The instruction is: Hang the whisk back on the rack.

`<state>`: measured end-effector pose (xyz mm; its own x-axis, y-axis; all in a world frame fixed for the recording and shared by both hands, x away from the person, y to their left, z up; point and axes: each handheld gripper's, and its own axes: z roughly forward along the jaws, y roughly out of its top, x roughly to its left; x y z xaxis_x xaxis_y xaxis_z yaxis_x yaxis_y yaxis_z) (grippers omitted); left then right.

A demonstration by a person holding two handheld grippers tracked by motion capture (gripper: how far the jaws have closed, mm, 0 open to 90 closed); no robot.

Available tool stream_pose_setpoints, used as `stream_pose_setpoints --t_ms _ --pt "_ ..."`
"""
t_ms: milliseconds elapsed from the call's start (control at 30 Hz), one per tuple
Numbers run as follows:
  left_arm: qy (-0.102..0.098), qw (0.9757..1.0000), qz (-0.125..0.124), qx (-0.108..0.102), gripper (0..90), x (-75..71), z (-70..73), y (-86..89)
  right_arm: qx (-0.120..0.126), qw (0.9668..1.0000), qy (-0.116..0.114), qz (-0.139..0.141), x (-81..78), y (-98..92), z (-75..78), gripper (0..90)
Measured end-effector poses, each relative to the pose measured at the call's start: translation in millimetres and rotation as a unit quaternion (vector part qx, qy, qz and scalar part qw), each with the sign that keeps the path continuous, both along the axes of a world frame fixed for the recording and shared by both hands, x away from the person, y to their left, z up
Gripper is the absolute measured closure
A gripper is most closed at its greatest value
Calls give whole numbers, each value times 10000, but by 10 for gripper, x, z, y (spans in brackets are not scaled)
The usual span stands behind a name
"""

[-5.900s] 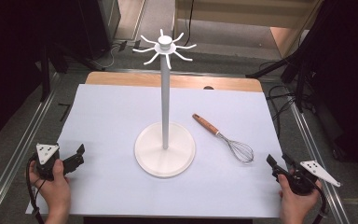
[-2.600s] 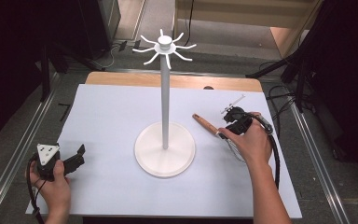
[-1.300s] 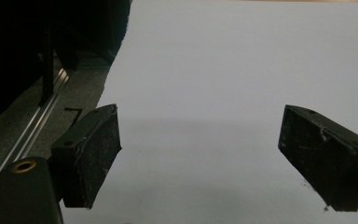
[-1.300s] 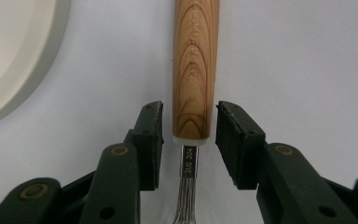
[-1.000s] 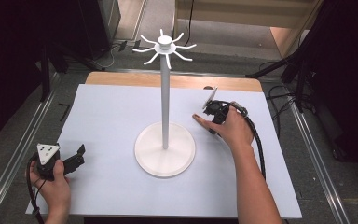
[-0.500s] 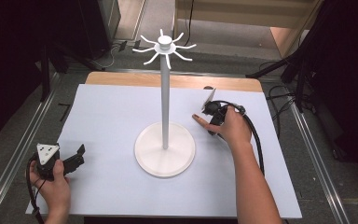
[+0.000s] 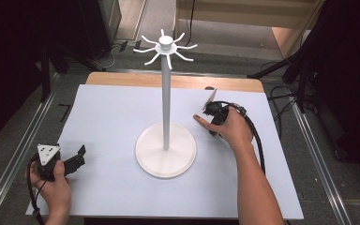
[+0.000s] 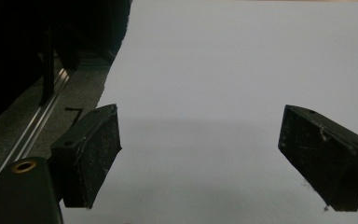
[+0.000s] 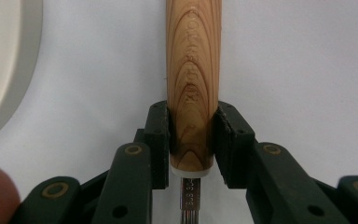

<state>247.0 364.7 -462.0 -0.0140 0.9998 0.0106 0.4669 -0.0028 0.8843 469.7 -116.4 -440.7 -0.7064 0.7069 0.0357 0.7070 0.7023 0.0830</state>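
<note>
Right gripper (image 9: 191,140): jaws clamped on the whisk handle (image 9: 192,79), one pad on each side, near the end where wood meets a white collar and metal shaft. In the high view it sits at about 3 o'clock from the stand pole, under the right hand (image 7: 232,131).
Handle: light wood with clear grain, running straight away from the jaws toward 12 o'clock in the right gripper view; lies on the mat. Its tip pokes out past the hand in the high view, pointing toward the stand base.
Whisk wires: hidden by the hand; cannot tell.
Left gripper (image 8: 200,154): jaws wide apart, nothing between them, only bare mat. In the high view it rests at 8 o'clock from the stand, in the left hand (image 7: 56,183), near the mat's front-left corner.
Stand (image 7: 166,108): white, upright, round base mid-mat, ring of curved hooks on top.
Mat (image 7: 108,122): pale, covers the table (image 7: 122,78); wood strip bare at 12 o'clock.
</note>
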Motion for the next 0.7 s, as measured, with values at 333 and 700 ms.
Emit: stream_pose_setpoints --t_ms 333,700 --pt "6 10000 5 -3 137 -2 2 3 438 9982 -408 -29 -134 -136 21 704" --pt "12 10000 21 -55 136 -2 3 11 1433 9792 -1421 -209 -489 -447 372 705"
